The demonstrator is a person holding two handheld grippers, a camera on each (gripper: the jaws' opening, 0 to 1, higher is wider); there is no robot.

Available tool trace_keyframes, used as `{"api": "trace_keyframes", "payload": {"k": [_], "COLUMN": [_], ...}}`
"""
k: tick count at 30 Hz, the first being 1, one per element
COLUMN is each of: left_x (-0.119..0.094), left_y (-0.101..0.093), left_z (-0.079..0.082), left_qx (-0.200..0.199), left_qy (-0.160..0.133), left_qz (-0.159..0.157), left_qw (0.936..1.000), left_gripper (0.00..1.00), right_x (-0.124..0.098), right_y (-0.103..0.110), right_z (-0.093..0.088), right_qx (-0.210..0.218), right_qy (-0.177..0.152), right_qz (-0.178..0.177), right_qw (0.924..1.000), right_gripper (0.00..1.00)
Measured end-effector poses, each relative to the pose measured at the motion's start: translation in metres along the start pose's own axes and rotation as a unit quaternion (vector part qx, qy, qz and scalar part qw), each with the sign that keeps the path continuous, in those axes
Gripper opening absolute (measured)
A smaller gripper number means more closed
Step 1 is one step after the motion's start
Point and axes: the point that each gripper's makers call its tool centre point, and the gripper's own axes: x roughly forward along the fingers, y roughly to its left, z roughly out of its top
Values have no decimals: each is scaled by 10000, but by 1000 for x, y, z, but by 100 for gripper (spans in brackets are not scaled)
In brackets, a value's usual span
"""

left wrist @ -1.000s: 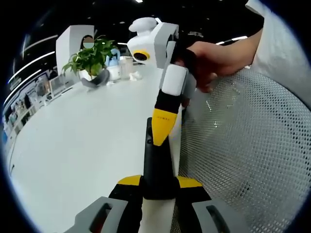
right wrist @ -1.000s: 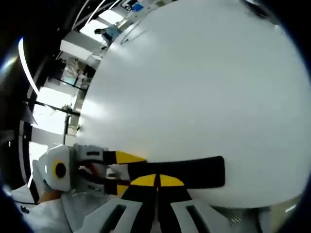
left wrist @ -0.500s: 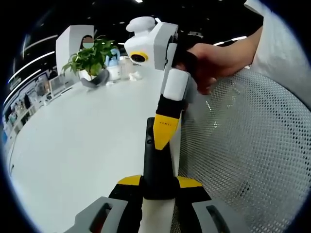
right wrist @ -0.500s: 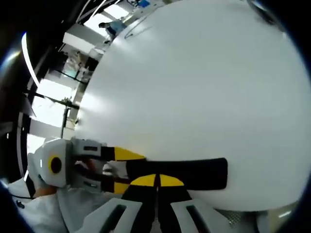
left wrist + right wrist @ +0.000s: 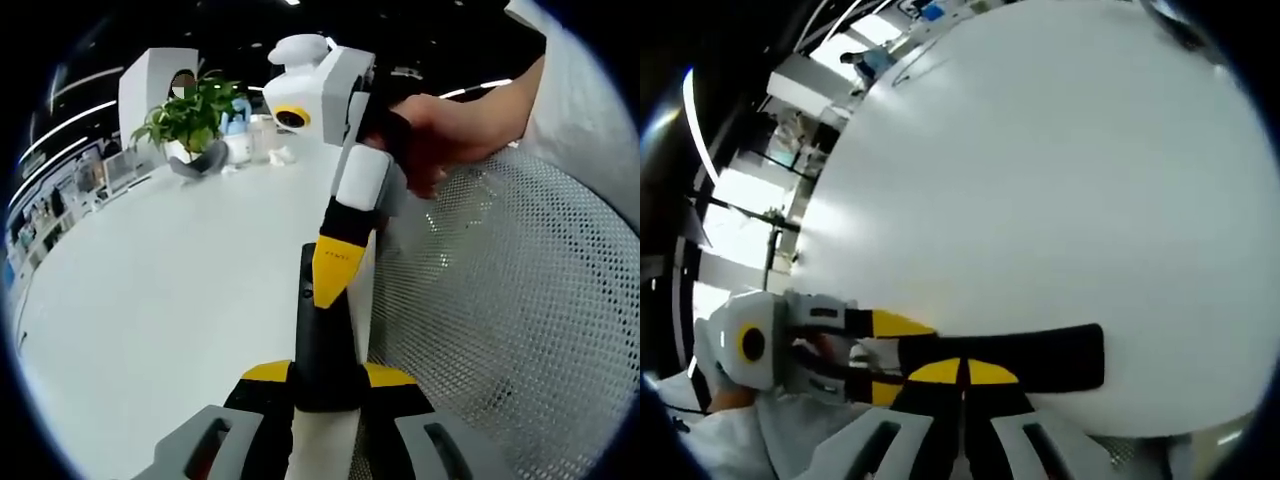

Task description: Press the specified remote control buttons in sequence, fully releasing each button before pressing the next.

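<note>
So the left gripper [image 5: 322, 385] has its jaws clamped tight around the near end of the black remote control [image 5: 320, 330], which sticks out over the white table [image 5: 150, 300] so its button face is reachable. The right gripper [image 5: 338, 265] comes down from above with its yellow tips pressed together into one point, basically used as a poking finger, and that point sits right on the remote's upper part. Can't tell which button it's on, or whether it's actually pushed in. In the right gripper view the remote [image 5: 1040, 358] lies crosswise with the left gripper [image 5: 876, 355] holding it from the side. A potted plant [image 5: 190, 120] sits at the far end, a mesh chair back [image 5: 510, 320] alongside.
</note>
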Motion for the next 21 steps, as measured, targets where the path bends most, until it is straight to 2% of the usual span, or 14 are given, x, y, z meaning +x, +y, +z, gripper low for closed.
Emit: {"api": "trace_keyframes", "payload": {"k": [14, 17, 21], "left_x": [0, 0, 0], "left_y": [0, 0, 0], "left_z": [0, 0, 0], "left_qx": [2, -2, -2], "left_qy": [-21, -28, -34], "left_qz": [16, 16, 16], "left_qw": [10000, 10000, 10000], "left_gripper": [25, 25, 25], "right_x": [-1, -4, -2], "right_y": [0, -3, 4], "right_z": [1, 5, 2], "right_qx": [-100, -330, -261], "right_qy": [8, -126, -20], "right_qz": [-64, -261, -22], "right_qw": [9999, 9990, 9997], "right_gripper": [0, 0, 0]}}
